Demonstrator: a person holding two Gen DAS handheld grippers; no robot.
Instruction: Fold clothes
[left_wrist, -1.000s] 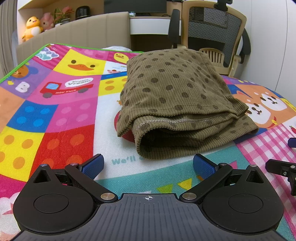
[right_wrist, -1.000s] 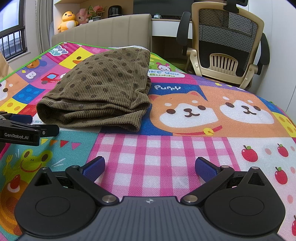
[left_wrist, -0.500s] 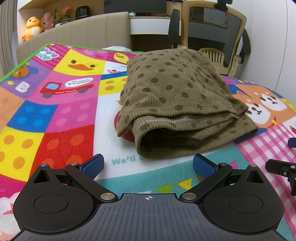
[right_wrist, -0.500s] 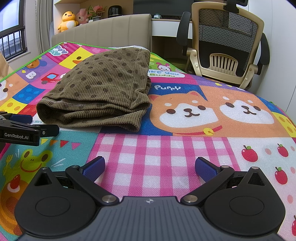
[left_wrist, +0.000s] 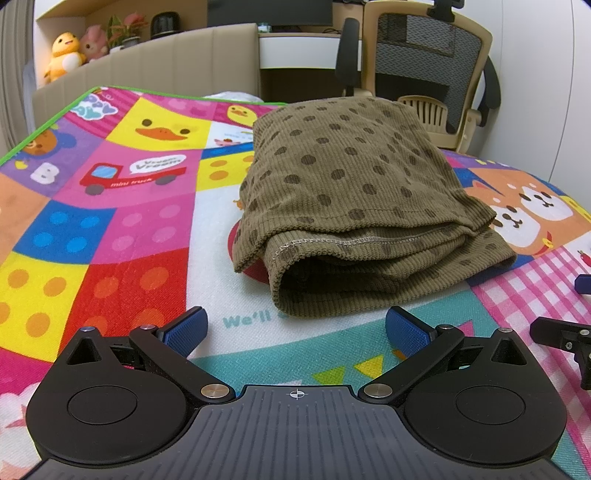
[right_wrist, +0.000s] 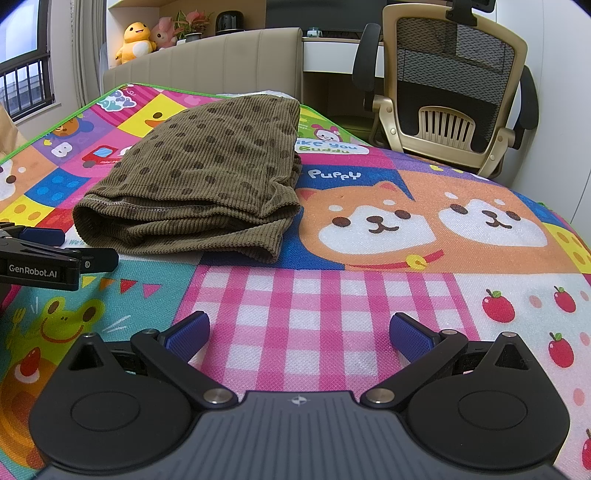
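Both grippers gape wide, empty — only the right wrist view shows the folded garment's (right_wrist: 207, 184) right edge.

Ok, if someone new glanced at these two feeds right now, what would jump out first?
Probably the olive polka-dot garment, lying folded in a thick bundle on the loud cartoon play mat, just ahead of the left claw. Next, the two shiba puppy faces printed on the mat, to the right of the garment in the right wrist view. Both claws, including the right claw, sit open and empty.
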